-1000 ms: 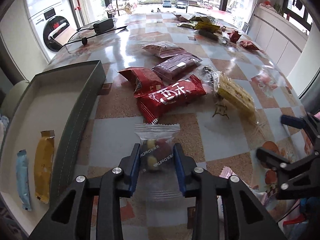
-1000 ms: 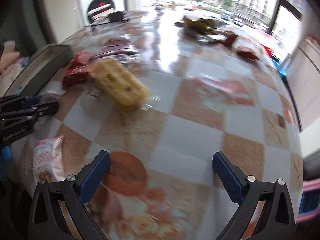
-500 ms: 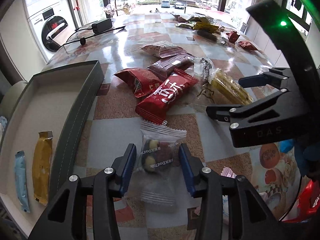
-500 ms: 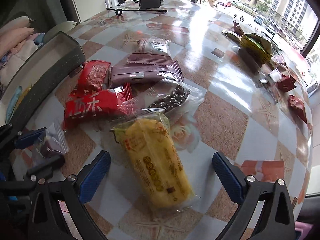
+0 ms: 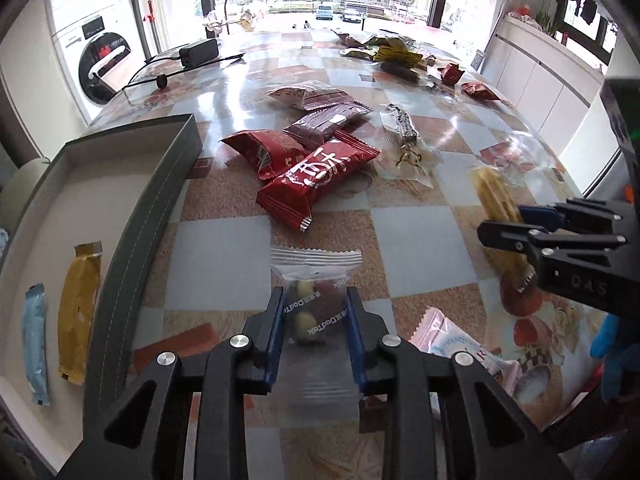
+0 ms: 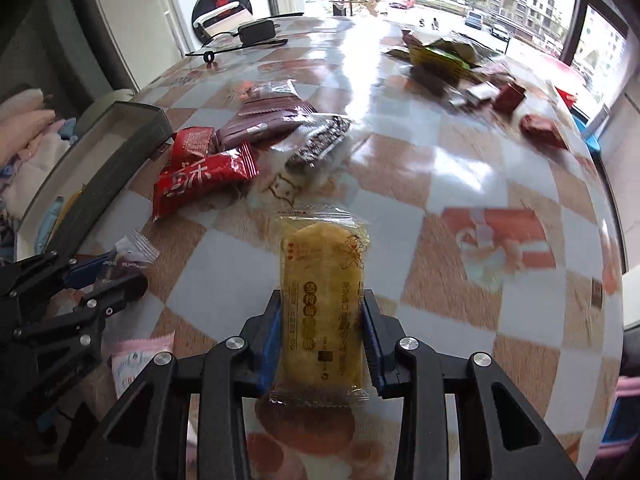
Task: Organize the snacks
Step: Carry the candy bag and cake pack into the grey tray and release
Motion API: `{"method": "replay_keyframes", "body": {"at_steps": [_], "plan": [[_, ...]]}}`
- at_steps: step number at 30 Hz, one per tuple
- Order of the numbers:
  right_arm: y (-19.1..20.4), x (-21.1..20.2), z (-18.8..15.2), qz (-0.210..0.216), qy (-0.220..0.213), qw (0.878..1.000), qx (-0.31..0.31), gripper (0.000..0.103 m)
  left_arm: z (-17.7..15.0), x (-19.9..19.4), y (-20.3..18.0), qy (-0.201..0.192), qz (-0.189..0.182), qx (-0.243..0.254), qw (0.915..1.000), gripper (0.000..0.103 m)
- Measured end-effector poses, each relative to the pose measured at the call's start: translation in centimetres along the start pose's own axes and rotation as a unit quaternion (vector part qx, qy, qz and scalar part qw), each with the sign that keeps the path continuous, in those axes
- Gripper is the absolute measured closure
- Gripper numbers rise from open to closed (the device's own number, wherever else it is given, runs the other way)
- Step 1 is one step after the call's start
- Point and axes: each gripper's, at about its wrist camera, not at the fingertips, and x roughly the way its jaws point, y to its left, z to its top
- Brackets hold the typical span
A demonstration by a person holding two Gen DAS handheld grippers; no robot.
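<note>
On the checked tabletop, a clear packet of nuts and dried fruit [image 5: 316, 268] lies between the blue pads of my left gripper [image 5: 314, 300]. Its jaws are closing and the pads press the packet's sides. A yellow cake in clear wrap [image 6: 324, 256] sits between the pads of my right gripper [image 6: 322, 304], whose jaws are closing too and pinch its near half. In the left wrist view the right gripper [image 5: 504, 224] holds that yellow cake [image 5: 494, 196] at the right. The dark grey box [image 5: 160, 200] on the left holds a yellow stick [image 5: 78, 312] and a blue stick [image 5: 36, 344].
Red packets [image 5: 320, 176], a maroon packet [image 5: 328, 120] and a clear dark-bar wrapper [image 5: 400, 124] lie mid-table. A pink packet [image 5: 452, 340] rests between the grippers. More snacks [image 5: 396, 50] and a black charger [image 5: 198, 52] sit at the far end.
My right gripper swung left over the yellow cake and went from wide open to closed on it. The left gripper's jaws widened a little, then narrowed onto the clear packet.
</note>
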Motion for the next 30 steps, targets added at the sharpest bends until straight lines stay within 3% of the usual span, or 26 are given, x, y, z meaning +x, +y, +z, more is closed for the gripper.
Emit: {"method": "replay_keyframes", "body": {"at_steps": [12, 30], "plan": [[-0.4, -1.7, -1.0, 0.019, -0.002, 0.999, 0.03, 0.065, 0.1, -3.4, 0.5, -0.035, -0.013, -0.01, 0.9993, 0.072], [5.9, -2.2, 1.2, 0.061, -0.004, 0.998, -0.006, 0.065, -0.7, -6.6, 5.2, -0.068, -0.018, -0.058, 0.9959, 0.072]]}}
